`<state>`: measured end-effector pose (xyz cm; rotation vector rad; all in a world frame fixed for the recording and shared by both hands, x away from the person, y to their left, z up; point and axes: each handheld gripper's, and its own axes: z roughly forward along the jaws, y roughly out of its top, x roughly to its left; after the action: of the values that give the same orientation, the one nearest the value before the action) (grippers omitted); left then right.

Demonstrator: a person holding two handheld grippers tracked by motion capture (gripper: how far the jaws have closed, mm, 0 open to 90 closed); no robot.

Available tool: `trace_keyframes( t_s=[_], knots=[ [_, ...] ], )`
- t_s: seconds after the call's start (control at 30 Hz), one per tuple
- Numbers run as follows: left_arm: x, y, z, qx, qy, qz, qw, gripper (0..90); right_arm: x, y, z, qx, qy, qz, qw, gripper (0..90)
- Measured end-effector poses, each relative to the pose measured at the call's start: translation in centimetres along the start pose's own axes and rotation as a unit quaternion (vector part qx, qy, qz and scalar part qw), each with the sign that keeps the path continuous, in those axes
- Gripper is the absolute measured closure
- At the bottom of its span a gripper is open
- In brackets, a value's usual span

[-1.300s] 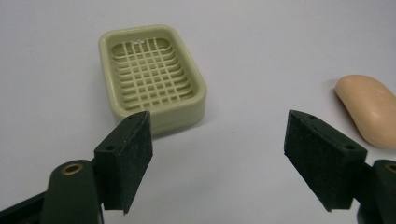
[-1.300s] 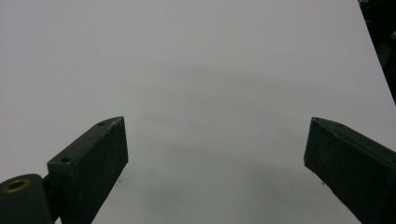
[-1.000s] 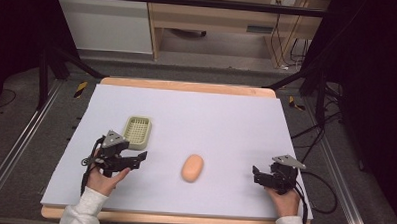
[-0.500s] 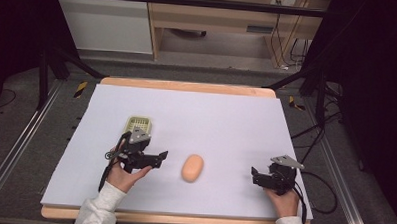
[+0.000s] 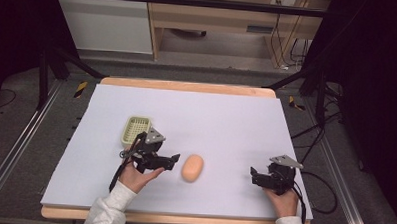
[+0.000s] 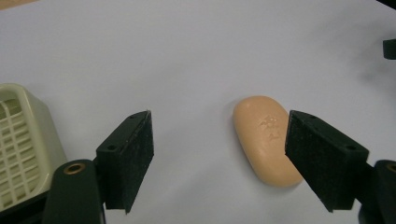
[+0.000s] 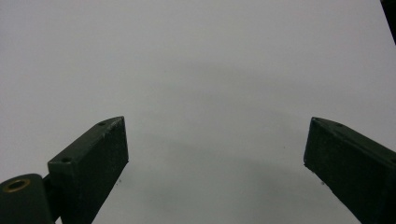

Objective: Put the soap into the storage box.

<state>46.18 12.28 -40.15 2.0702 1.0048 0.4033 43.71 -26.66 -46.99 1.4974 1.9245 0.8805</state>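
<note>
Left gripper [image 5: 172, 158] moved nearer one soap [image 5: 192, 168]; one basket [image 5: 135, 129].

There is one bar of soap [image 5: 192, 168] near the middle of the frame. There is one small green soap dish [image 5: 136, 129] up and to its left. Two tongs show: the left tongs [image 5: 175, 159] and the right tongs [image 5: 253, 175].
</note>
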Motion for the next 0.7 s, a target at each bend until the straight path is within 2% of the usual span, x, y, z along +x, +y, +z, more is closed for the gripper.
trace_keyframes(
  t_s=[0.23, 0.43, 0.47, 0.7],
  knots=[
    [-1.1, 0.3, 0.9, 0.014, -0.004, 0.011, 0.9998, 23.1, 0.2, 0.0, 0.1, 0.001, 0.003, -0.003, 1.0000, 6.8],
    [-2.2, 0.6, 2.0, 0.037, -0.010, 0.023, 0.9990, 23.2, 0.2, 0.0, 0.2, 0.004, 0.006, -0.005, 1.0000, 6.8],
    [-2.6, 0.5, 2.5, 0.048, -0.010, 0.029, 0.9984, 23.6, 0.2, 0.0, 0.2, 0.004, 0.006, -0.008, 0.9999, 6.9],
    [-3.6, 0.3, 4.0, 0.064, -0.016, 0.030, 0.9974, 24.0, 0.2, 0.0, 0.3, 0.008, 0.004, -0.009, 0.9999, 7.0]
  ],
)
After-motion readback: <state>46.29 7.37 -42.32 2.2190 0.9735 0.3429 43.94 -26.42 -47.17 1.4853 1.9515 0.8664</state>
